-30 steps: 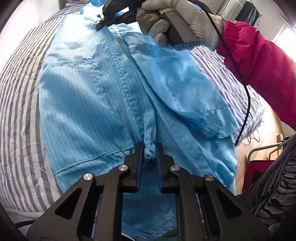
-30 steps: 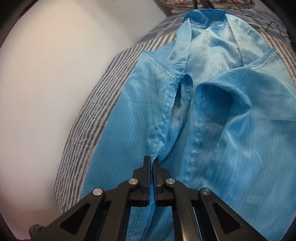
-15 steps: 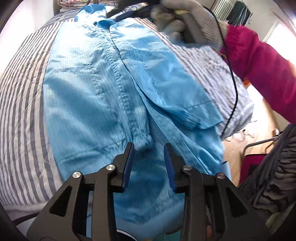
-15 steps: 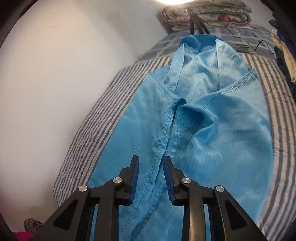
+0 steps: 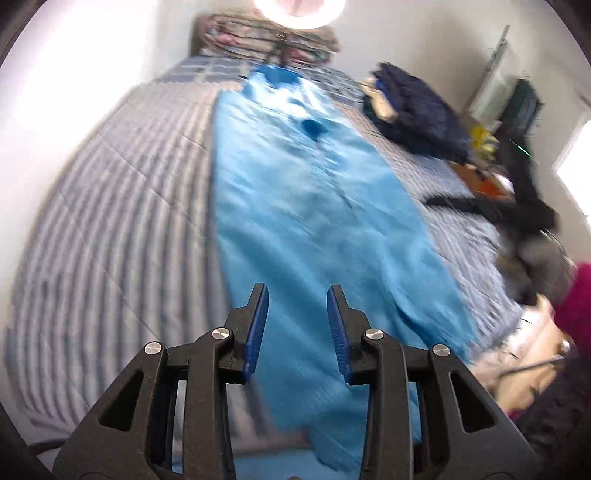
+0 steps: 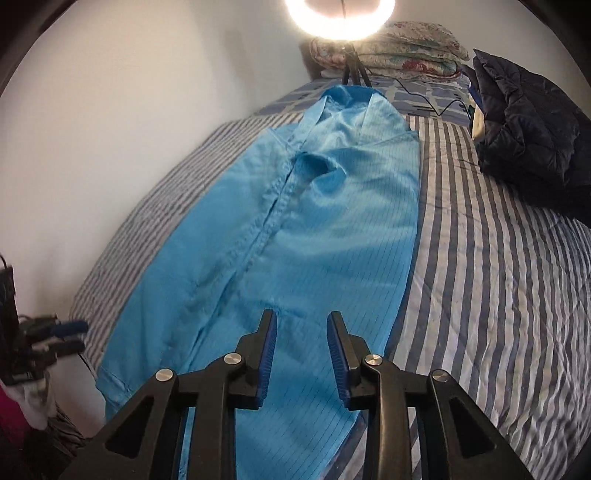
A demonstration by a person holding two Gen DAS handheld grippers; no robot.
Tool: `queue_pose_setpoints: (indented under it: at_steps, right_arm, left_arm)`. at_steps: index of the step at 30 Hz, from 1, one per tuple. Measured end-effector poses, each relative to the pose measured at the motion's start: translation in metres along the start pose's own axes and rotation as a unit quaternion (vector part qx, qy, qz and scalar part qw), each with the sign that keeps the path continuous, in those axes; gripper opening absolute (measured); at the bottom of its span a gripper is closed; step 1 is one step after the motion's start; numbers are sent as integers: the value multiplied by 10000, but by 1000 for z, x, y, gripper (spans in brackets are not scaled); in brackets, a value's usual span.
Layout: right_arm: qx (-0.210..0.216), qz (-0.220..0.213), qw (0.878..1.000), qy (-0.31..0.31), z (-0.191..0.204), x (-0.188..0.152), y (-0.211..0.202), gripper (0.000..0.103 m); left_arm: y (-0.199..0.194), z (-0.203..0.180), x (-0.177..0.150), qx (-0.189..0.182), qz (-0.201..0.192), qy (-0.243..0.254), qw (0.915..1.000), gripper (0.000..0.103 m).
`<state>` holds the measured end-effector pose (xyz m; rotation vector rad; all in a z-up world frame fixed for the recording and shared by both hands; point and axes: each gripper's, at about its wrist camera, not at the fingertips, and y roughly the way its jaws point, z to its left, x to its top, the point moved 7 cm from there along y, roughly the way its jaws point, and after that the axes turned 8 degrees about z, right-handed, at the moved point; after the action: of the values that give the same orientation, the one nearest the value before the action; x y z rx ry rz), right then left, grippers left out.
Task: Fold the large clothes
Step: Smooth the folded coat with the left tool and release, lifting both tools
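Blue, thinly striped cloth is lying lengthwise on the striped bedspread (image 6: 498, 258): the coat (image 6: 303, 229) is stretching from its collar at the far end to the near edge, its sides folded in toward the button placket. The left gripper (image 5: 297, 291) is hanging above the near hem, its jaws partly apart with nothing between them. The right gripper (image 6: 301, 317) is hanging likewise, jaws parted and holding nothing. A dark padded jacket (image 6: 528, 133) is lying far right, a ring light (image 6: 340, 18) glowing beyond.
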<state>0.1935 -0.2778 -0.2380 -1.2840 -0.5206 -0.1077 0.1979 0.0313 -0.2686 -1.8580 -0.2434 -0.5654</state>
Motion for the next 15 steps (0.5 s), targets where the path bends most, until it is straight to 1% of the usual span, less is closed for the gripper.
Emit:
queue_pose_setpoints:
  at_steps: [1,3,5,7,9,11,13,15]
  right_arm:
    - [-65,13,10000,-67,3,0,3,27]
    - [-263,-168,9993,-192,11,4,2,25]
    - [-276,-262,9992,-114,14,17,11,21]
    - [-248,-317,9992,29,15,29,21,20]
    - [-342,-299,9989,65,15,40,37,20]
    - [-412,-226,9989,46,12,45,52,20]
    - [-501,-79,9987,-2,10,45,67,20]
    - [-591,280,9978,-142,7,36,88,20]
  left_arm:
    - [4,1,10,42,-59,38,10000,33]
    - [9,5,26,195,-176,130,9996,33]
    - [24,13,37,438,-233,154,9986,33]
    - [42,22,40,462,-174,70,9988,33]
    - [60,27,39,517,-27,50,9986,33]
    - [75,28,35,657,130,172,9976,33]
    - [89,28,31,690,300,241,9969,33]
    - [101,31,26,712,465,220,9961,33]
